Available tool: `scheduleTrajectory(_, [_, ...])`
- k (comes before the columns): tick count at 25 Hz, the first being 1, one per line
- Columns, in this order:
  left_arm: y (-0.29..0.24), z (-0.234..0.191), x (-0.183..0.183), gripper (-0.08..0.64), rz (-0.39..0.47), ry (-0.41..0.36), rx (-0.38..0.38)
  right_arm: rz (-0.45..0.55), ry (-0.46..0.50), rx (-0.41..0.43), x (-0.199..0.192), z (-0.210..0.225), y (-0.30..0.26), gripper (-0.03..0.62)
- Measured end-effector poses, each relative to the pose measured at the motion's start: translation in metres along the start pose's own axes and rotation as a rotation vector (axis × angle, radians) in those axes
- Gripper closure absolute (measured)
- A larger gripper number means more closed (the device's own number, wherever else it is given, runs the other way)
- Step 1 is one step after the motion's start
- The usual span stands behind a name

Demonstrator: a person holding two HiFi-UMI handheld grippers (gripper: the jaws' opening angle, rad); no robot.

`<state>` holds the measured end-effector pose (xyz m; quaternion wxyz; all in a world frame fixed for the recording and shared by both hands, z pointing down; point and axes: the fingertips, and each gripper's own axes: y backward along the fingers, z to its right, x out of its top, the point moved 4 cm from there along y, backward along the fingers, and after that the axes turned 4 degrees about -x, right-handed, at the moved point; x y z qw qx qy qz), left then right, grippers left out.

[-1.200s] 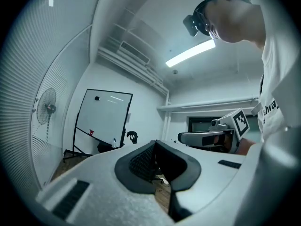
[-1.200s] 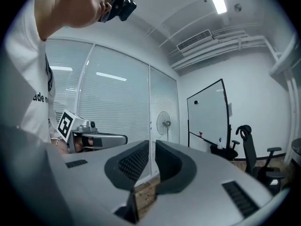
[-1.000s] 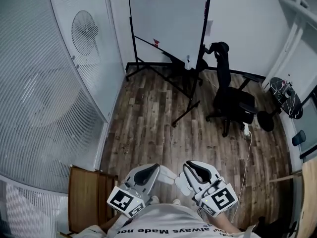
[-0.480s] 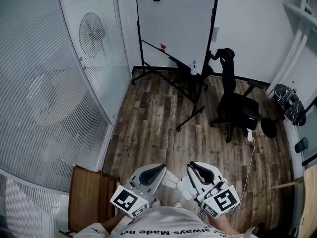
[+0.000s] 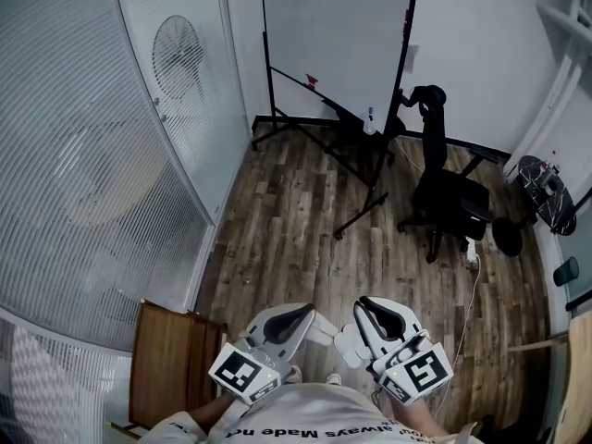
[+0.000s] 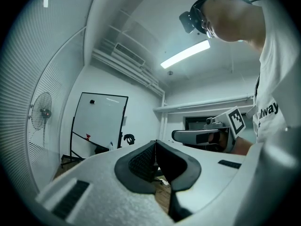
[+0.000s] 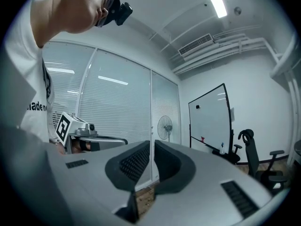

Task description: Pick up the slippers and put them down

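Observation:
No slippers show in any view. In the head view both grippers are held level, close to the person's chest and side by side over the wood floor. My left gripper is shut, its dark pads meeting with nothing between them. My right gripper is shut too, and nothing sits between its pads. Each gripper view also catches the other gripper: the right gripper and the left gripper. Two pale toe tips peek out under the grippers; I cannot tell what they are.
A whiteboard on a black stand is at the far wall. A black office chair is to its right, with a white cable on the floor. A glass wall with a fan behind it runs along the left. A wooden cabinet is at lower left.
The head camera has tilted, so the whiteboard and chair sit lower and further right in the picture. Both grippers stay shut and side by side.

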<state>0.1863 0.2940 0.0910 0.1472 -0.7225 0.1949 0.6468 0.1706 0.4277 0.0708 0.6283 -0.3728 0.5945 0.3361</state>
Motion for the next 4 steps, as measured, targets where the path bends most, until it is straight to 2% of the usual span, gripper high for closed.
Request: scheduleTrajectory(4, [0.0010,-0.0037,-0.0010,0.548,0.012,-0.001,0.014,0.010,0.008,0.001,0.0001,-0.0011,-0.0019,0.557])
